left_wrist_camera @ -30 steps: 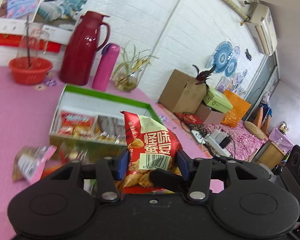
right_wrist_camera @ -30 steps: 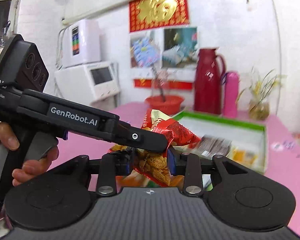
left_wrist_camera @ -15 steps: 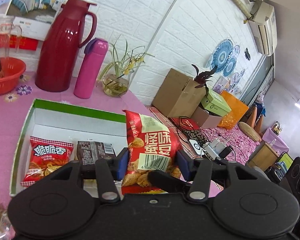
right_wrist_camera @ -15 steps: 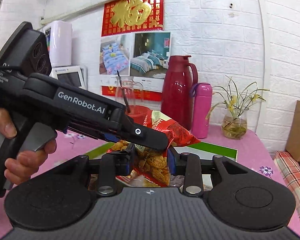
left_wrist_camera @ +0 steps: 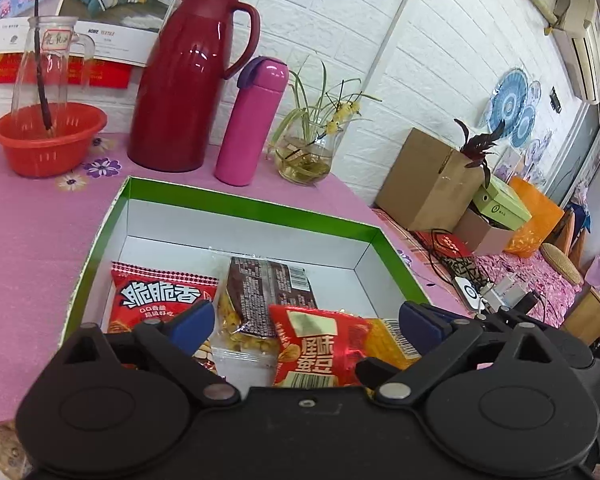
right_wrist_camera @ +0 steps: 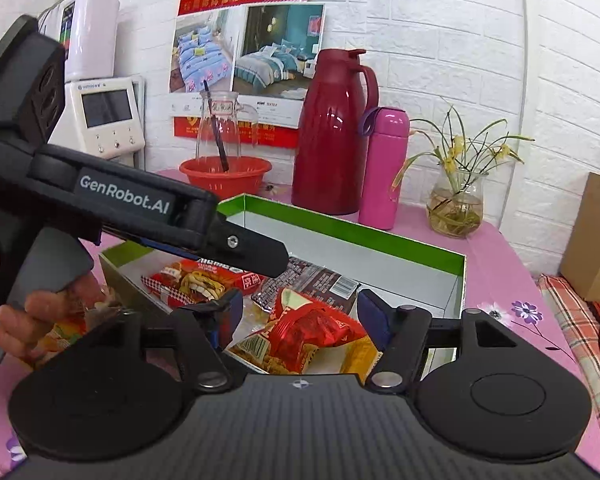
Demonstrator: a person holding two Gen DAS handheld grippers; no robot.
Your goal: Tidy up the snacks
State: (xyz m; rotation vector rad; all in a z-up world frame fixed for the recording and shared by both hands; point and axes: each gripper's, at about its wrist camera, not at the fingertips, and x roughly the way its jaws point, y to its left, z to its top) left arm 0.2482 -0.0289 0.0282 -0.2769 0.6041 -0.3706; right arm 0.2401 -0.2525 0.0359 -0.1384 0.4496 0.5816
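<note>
Risk sits low in the frame: both claws, left gripper (left_wrist_camera: pixel 306 322) and right gripper (right_wrist_camera: pixel 300 312), have just sprung wide, and the red snack bag (left_wrist_camera: pixel 320 350) leans on the box (left_wrist_camera: pixel 252 208) wall, so withdrawing fingers could snag it.

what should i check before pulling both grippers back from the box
1. Left gripper open, pads off the bag: ok; its jaws have just been opening.
2. Right gripper open, pads off the bag: ok; its jaws have just been opening too.
3. Red snack bag released into the green box: ok, it lies between both sets of open jaws.
4. Bag fully settled flat: cannot tell, its near end is hidden by the grippers.
5. Other packets, like the dark packet, inside the box: ok.
6. Snacks left outside: not ok, an orange packet lies by the hand.
</note>
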